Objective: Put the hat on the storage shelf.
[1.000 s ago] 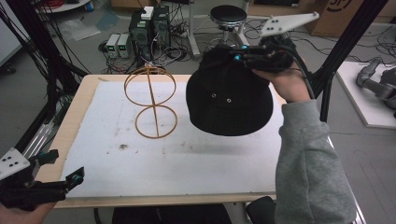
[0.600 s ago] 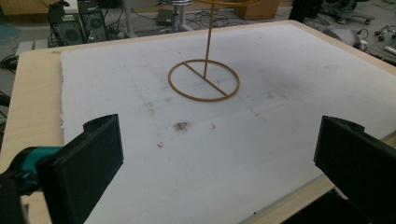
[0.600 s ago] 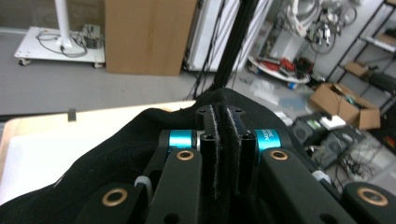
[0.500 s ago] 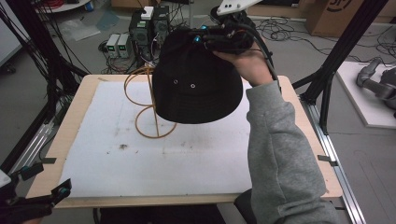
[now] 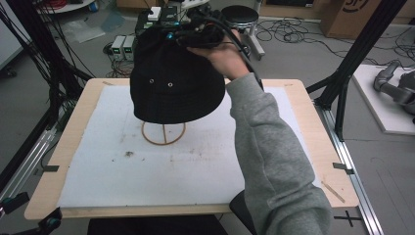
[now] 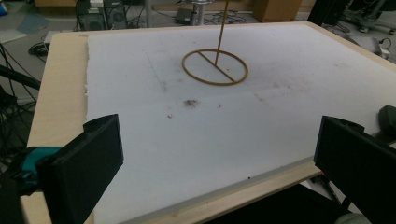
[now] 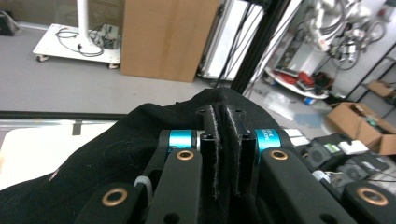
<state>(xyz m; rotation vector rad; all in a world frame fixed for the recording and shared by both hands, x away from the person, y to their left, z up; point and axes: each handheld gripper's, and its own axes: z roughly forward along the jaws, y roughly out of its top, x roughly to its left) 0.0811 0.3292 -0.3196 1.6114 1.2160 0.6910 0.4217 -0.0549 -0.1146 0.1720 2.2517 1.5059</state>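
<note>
Cap point(image 5: 173, 83), black, now hangs directly above the wire stand point(image 5: 163, 133), hiding its upper loops; a second ago it was off to the stand's right. Left gripper point(image 6: 219, 154) idles at the near left corner of the tabletop point(image 5: 313, 147), fingers spread, empty. Right gripper point(image 7: 227, 154) pinches cap fabric, fingers pressed together. Judgement: cap is lined up for lowering onto the stand.

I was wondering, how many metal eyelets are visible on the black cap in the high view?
2: one eyelet on the left of the black cap, another eyelet just right of it. More may be hidden on the far side.
</note>
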